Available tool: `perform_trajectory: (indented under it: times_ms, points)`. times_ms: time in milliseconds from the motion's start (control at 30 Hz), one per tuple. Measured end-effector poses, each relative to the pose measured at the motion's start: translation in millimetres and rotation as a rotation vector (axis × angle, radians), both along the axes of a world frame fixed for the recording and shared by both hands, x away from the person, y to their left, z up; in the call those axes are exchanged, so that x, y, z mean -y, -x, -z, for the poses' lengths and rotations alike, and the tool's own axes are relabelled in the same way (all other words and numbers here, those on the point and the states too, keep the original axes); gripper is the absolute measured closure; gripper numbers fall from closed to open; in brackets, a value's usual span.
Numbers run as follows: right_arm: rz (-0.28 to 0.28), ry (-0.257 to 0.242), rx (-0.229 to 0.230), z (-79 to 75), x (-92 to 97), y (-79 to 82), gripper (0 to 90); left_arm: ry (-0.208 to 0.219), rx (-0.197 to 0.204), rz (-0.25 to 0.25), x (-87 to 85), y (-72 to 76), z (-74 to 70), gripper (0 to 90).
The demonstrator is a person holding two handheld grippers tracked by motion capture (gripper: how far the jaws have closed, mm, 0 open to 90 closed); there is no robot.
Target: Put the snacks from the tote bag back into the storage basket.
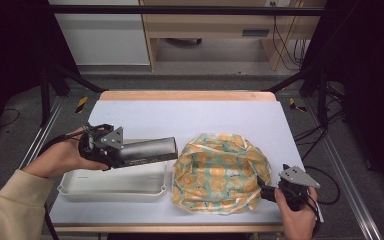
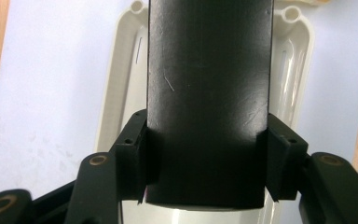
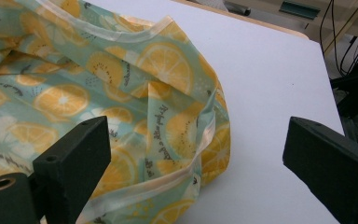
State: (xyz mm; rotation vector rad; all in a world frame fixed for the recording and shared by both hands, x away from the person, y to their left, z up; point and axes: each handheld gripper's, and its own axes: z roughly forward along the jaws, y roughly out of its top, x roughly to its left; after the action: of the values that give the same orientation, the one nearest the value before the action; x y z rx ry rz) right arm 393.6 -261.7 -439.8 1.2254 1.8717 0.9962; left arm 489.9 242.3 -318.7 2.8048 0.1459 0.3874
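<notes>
we judged the step in hand to be the carry: the left claw (image 1: 130, 156) held a dark tube (image 1: 147, 150) level above the white tray (image 1: 111, 186), the tube's free end pointing toward the bag (image 1: 221, 172). in the left gripper view both pads (image 2: 135, 158) pressed flat on the tube's (image 2: 209, 93) sides, jaws about half shut, with the tray's (image 2: 121, 93) long wall running beneath. the grip looked square and firm.

the right claw (image 3: 193, 172) stood wide, holding nothing. its left pad (image 3: 74, 163) sat just over the bag's (image 3: 121, 102) hemmed edge; the right pad was above bare tabletop (image 3: 270, 84). in the high view this claw (image 1: 266, 192) lay at the bag's near right corner.

next move, as we read it: the right claw would need to pinch the hem and lift the mouth open, then the left could steer the tube in, end first. we could not tell where the bag's mouth lay.
</notes>
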Motion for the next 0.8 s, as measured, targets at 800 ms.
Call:
perform_trajectory:
  times_ms: [800]
  points:
    - [0.023, -0.053, -0.025, 7.9, 4.4, 0.8, 6.9, -0.001, 0.007, -0.033, -47.9, 11.1, 23.6, 43.5]
